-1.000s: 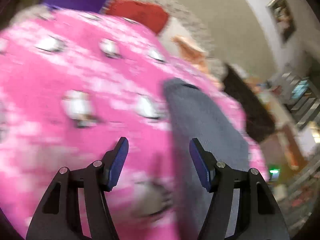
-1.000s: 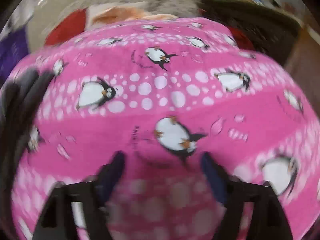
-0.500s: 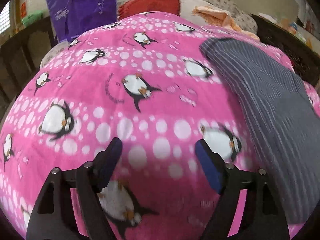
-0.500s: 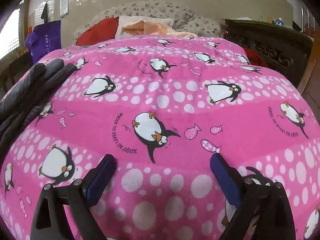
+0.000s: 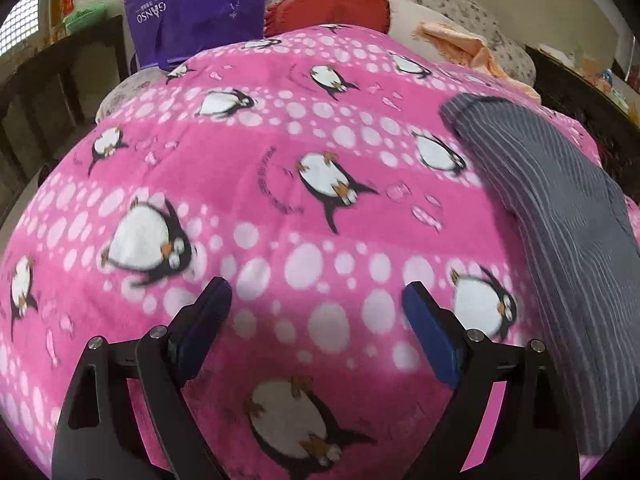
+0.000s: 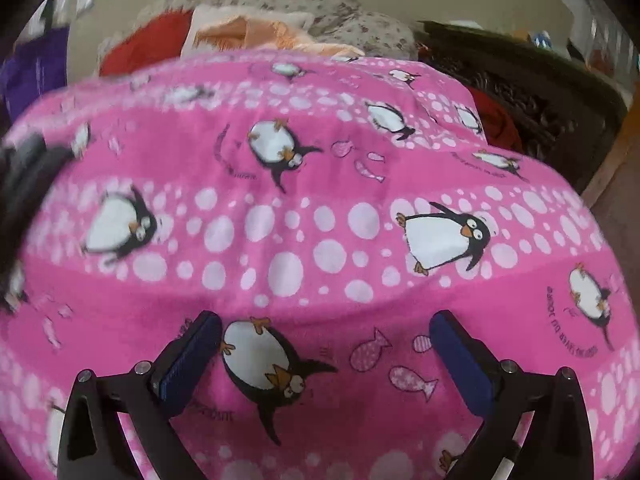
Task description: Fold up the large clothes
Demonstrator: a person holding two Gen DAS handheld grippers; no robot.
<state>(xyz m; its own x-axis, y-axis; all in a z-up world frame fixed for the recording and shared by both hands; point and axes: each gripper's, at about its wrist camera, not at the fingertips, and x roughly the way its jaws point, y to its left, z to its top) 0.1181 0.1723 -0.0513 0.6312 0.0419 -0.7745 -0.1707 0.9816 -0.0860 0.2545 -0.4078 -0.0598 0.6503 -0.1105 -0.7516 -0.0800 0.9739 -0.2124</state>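
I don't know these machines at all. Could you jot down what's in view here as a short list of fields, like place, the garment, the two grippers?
place: a bed covered by a pink penguin blanket
garment: grey striped garment lying on the blanket, at the right of the left view
left gripper: jaws apart and just been opening, nothing between them, above the blanket
right gripper: jaws wide apart and just been opening, nothing held
at the head of the bed: red pillow, orange cloth
beside the bed: purple bag
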